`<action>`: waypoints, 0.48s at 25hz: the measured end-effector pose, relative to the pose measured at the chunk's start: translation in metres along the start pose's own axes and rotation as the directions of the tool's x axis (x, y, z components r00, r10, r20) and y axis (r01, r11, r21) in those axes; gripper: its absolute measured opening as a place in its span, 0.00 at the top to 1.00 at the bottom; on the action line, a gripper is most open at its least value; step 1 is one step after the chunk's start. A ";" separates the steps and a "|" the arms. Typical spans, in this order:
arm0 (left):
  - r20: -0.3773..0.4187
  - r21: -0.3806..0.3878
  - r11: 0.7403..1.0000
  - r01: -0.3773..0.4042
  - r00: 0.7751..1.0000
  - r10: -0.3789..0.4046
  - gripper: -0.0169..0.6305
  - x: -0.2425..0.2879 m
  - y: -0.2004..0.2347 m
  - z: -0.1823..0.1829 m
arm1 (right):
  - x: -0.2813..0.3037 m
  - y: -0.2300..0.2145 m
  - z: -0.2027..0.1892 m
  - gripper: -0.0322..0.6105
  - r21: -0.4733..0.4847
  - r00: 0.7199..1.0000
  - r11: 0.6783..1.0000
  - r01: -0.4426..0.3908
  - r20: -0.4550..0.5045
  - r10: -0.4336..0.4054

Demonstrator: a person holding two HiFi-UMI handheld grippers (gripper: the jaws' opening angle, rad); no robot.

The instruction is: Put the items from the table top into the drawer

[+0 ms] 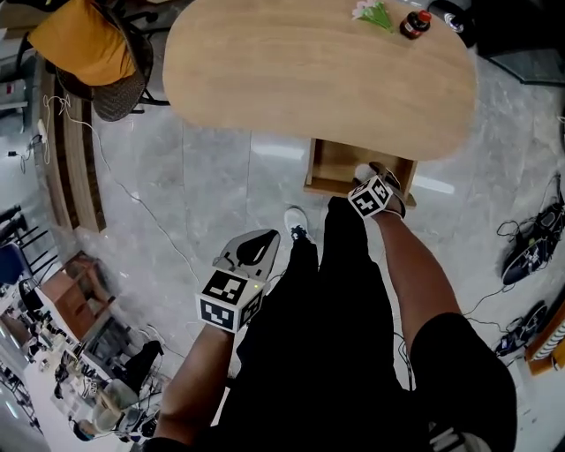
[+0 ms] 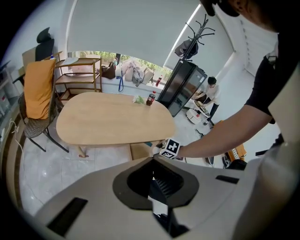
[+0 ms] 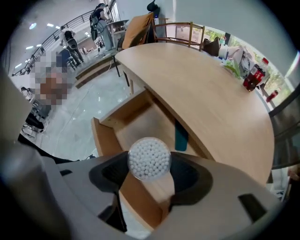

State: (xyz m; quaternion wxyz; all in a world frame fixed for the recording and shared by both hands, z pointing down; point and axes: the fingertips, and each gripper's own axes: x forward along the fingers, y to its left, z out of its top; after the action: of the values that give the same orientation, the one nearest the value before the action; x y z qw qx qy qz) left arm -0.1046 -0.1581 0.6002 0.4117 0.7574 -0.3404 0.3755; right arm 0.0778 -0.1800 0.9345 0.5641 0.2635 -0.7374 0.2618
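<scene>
My right gripper (image 3: 149, 161) is shut on a round clear tub of cotton swabs (image 3: 149, 158), whose white tips face the camera. It hangs over the open wooden drawer (image 3: 140, 124) under the table edge; a teal item (image 3: 181, 136) lies deeper in the drawer. The head view has this gripper (image 1: 369, 175) above the drawer (image 1: 331, 166). On the far side of the oval table (image 1: 309, 71) stand a dark red-capped bottle (image 1: 415, 24) and a small bunch of flowers (image 1: 375, 13). My left gripper (image 1: 263, 238) is held low, away from the table, shut and empty.
A chair draped with an orange cloth (image 1: 88, 44) stands at the table's left end. Cables and dark gear (image 1: 534, 247) lie on the floor at right. A black cabinet (image 2: 180, 84) and a crouching person (image 2: 208, 93) are beyond the table.
</scene>
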 end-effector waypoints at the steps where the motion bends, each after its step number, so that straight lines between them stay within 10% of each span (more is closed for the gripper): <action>1: -0.004 -0.009 1.000 -0.004 1.000 0.004 0.97 -0.002 0.003 -0.007 | 0.008 -0.003 0.001 0.54 -0.010 1.000 1.000 0.013 -0.001 -0.013; 12: 0.007 -0.067 0.998 -0.022 1.000 0.022 0.97 -0.023 0.030 -0.045 | 0.032 0.001 0.002 0.53 -0.005 0.996 0.998 0.066 -0.051 -0.067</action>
State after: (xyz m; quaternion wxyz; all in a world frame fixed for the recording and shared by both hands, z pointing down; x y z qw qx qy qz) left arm -0.1540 -0.1269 0.6089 0.4313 0.7410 -0.3626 0.3654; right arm 0.0684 -0.1832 0.9652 0.5916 0.2802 -0.7141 0.2483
